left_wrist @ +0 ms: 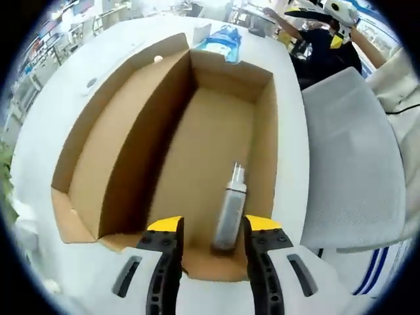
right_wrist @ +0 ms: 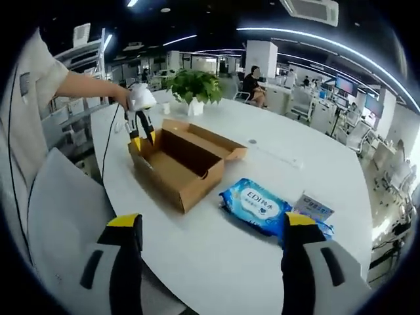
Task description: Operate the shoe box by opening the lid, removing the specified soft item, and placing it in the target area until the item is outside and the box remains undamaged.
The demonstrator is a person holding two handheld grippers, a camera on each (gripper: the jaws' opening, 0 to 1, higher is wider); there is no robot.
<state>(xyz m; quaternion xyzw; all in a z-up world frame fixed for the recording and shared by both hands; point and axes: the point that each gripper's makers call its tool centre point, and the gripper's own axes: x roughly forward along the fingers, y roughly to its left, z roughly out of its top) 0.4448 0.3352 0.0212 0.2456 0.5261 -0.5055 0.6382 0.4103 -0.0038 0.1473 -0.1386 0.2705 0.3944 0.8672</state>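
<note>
The cardboard shoe box (left_wrist: 216,131) lies open on the white table, its lid (left_wrist: 98,125) folded out to one side. A slim grey bottle (left_wrist: 231,213) rests on the box floor near one wall. My left gripper (left_wrist: 213,228) hovers open over the near end of the box, its yellow-tipped jaws on either side of the bottle's base without touching it. From the right gripper view I see the box (right_wrist: 184,164) with the left gripper (right_wrist: 140,131) at its end. A soft blue wipes pack (right_wrist: 256,205) lies on the table outside the box. My right gripper (right_wrist: 211,226) is open, well short of the pack.
The blue pack (left_wrist: 220,42) lies past the box's far end. A small white packet (right_wrist: 316,209) sits beside the pack. A potted plant (right_wrist: 193,85) stands behind the box. A grey chair (left_wrist: 348,164) is pushed against the table edge. A person's arm (right_wrist: 85,85) holds the left gripper.
</note>
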